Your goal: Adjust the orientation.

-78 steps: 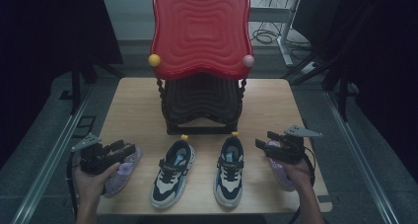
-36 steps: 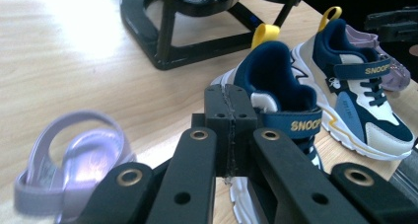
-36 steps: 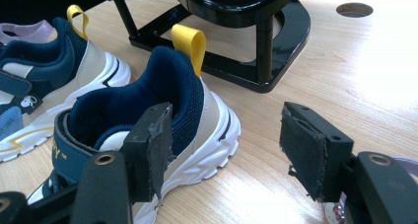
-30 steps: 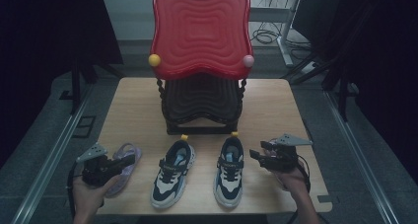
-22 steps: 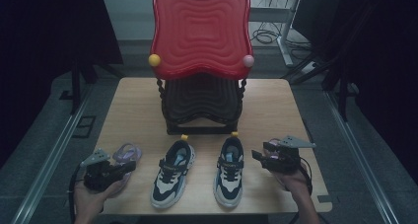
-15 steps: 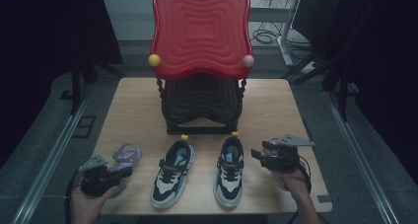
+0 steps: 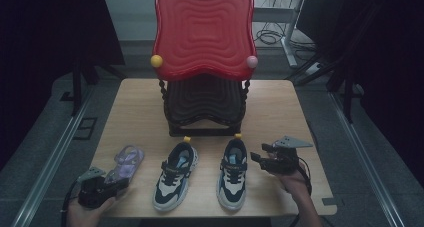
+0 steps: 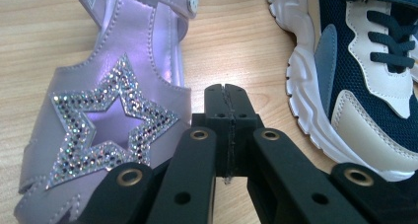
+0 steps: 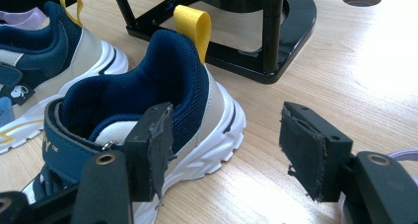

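A: Where did the lilac sandal lie?

B: On the counter, just left of the left gripper, whose jaws were closed on nothing, its length running away from them.

A: And the right gripper?

B: Jaws wide, beside the right sneaker.

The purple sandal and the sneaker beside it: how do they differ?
The purple sandal is open, with straps and a glittery star cutout; the sneaker is closed, navy mesh with cream panels and laces. The purple sandal has a thin flat sole, the sneaker a thick white ridged one. Both rest on the wooden table, apart.
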`<state>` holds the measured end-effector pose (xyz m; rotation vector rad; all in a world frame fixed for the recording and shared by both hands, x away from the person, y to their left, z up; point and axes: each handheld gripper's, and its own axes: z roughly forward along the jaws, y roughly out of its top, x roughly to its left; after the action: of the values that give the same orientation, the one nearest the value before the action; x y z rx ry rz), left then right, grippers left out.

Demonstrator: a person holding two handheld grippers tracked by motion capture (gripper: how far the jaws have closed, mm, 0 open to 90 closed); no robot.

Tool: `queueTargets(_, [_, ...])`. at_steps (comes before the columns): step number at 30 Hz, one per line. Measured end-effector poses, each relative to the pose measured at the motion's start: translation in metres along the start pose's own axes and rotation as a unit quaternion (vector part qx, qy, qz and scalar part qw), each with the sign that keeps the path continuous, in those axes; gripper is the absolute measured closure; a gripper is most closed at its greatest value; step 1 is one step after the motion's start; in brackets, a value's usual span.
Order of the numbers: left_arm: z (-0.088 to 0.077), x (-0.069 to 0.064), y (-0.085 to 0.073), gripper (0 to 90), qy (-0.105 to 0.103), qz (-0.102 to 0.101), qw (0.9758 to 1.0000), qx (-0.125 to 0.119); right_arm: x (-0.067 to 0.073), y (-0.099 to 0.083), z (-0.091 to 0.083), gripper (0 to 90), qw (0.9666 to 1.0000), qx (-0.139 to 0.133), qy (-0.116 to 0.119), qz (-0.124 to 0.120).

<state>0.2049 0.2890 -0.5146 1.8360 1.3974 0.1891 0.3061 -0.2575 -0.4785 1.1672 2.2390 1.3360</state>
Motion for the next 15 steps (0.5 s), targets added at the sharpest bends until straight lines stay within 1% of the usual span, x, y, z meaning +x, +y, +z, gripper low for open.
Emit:
queueTargets(4, [-0.0005,0.0001,0.0002,90.0,0.004,0.002,1.0,0.001,-0.0007,-0.0003,-0.0003,38.0,1.0,0.001,-0.002,0.001])
queueTargets(5, [-0.0003,-0.0003,0.0002,90.0,0.007,0.003,1.0,0.002,-0.0009,-0.0005,-0.001,38.0,1.0,-0.003,-0.005,0.003])
queueTargets(8, [0.0019,-0.0013,-0.0027,90.0,0.014,0.007,0.9998,0.012,-0.001,-0.0009,-0.0029,38.0,0.9999,-0.007,-0.01,0.007])
queueTargets(9, [0.0019,-0.0013,-0.0027,90.0,0.014,0.007,0.9998,0.012,-0.001,-0.0009,-0.0029,38.0,0.9999,-0.007,-0.01,0.007])
queueTargets(10, [0.0021,-0.0016,-0.0048,90.0,0.014,0.003,0.9998,0.016,-0.0013,-0.001,-0.0042,38.0,0.9998,-0.01,-0.012,0.008])
queueTargets(13, [0.0001,-0.003,-0.0062,90.0,0.013,0.006,0.9998,0.015,-0.0017,-0.001,-0.0047,38.0,0.9998,-0.012,-0.011,0.011])
queueTargets(15, [-0.0013,-0.0032,-0.0065,90.0,0.017,0.006,0.9997,0.015,-0.0018,-0.0011,-0.0047,38.0,0.9998,-0.012,-0.011,0.013])
